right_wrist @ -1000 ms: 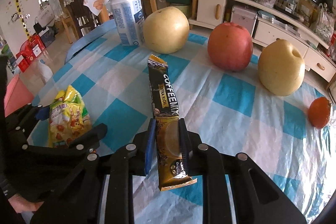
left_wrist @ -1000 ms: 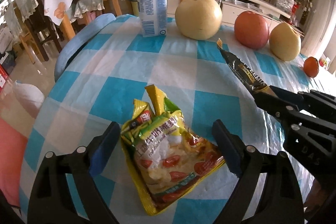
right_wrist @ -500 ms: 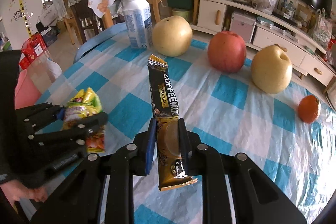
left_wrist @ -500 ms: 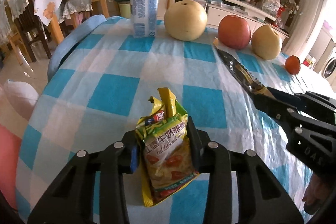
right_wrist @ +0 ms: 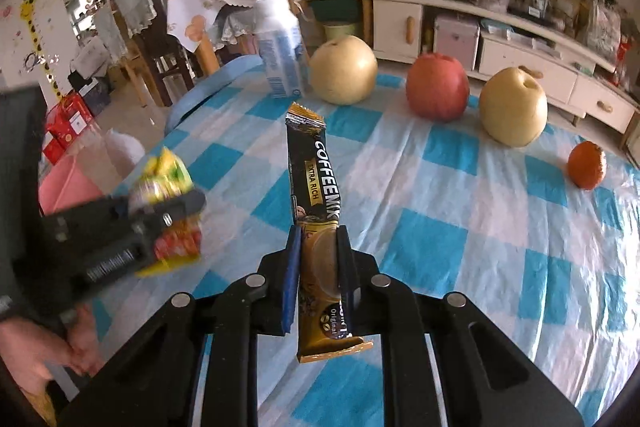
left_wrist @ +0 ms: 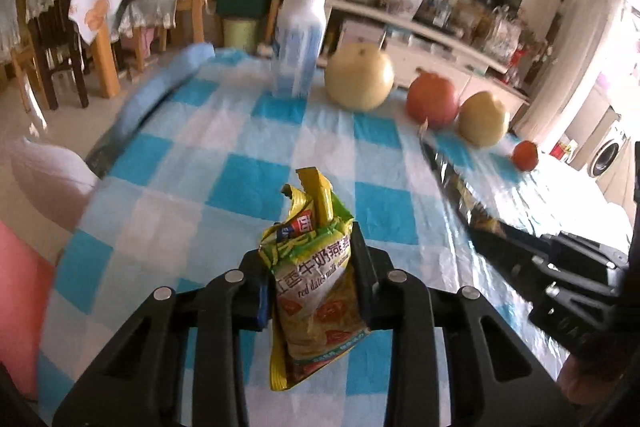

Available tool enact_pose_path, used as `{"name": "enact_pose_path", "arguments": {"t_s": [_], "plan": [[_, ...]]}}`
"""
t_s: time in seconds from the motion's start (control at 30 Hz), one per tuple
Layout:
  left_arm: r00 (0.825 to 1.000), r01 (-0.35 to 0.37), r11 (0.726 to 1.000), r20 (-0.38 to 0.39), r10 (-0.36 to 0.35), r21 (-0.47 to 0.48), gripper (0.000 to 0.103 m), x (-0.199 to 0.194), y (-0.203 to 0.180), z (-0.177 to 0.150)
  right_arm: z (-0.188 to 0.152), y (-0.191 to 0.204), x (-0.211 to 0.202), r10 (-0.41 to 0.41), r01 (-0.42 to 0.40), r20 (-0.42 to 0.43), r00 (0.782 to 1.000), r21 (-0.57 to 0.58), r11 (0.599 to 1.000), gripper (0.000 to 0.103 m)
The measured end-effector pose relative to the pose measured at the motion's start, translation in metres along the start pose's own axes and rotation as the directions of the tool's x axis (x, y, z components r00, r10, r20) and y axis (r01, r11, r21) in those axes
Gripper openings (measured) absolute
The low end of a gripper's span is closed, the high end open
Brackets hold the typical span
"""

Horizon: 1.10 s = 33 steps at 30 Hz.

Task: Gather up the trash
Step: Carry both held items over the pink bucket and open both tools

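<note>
Above a blue-checked bench, the left claw, its jaws closing, pinches a crumpled yellow snack wrapper clear of the cloth, while the right claw clamps a Coffeemix sachet standing upright between its pads.

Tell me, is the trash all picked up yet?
Nearly. The table shows only fruit and a milk bottle. The left gripper jaws are closing on the snack wrapper; the right gripper clamps the coffee sachet. Still left: dropping both somewhere; no bin is visible.
</note>
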<state>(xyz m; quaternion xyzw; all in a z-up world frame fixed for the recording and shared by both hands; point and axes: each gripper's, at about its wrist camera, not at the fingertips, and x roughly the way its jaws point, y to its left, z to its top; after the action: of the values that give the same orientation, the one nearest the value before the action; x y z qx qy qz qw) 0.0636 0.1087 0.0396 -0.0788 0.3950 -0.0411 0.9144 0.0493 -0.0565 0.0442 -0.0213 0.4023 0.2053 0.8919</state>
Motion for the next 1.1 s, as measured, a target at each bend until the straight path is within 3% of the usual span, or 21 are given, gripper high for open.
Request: {"name": "enact_pose_path", "arguments": {"t_s": [0.23, 0.53, 0.67, 0.9, 1.1], "plan": [[0.998, -0.012, 0.999, 0.064, 0.014, -0.030, 0.033, -0.042, 0.024, -0.008, -0.016, 0.021, -0.025, 0.012, -0.012, 0.019, 1.000, 0.018, 1.000, 0.018], [0.985, -0.120, 0.991, 0.117, 0.126, -0.057, 0.033, -0.087, 0.059, -0.011, -0.029, 0.046, -0.042, 0.056, -0.057, 0.022, 0.998, 0.052, 0.997, 0.018], [0.975, -0.164, 0.984, 0.139, 0.172, -0.068, 0.033, -0.104, 0.074, -0.011, -0.032, 0.064, -0.050, 0.096, -0.097, 0.024, 0.995, 0.057, 0.994, 0.018], [0.943, -0.269, 0.959, 0.177, 0.282, -0.094, 0.033, -0.132, 0.108, -0.008, -0.028, 0.104, -0.056, 0.167, -0.168, 0.030, 0.986, 0.035, 0.985, 0.018], [0.920, -0.317, 0.938, 0.196, 0.340, -0.142, 0.033, -0.151, 0.140, -0.006, -0.018, 0.146, -0.054, 0.229, -0.229, 0.028, 0.973, 0.001, 0.973, 0.018]]}}
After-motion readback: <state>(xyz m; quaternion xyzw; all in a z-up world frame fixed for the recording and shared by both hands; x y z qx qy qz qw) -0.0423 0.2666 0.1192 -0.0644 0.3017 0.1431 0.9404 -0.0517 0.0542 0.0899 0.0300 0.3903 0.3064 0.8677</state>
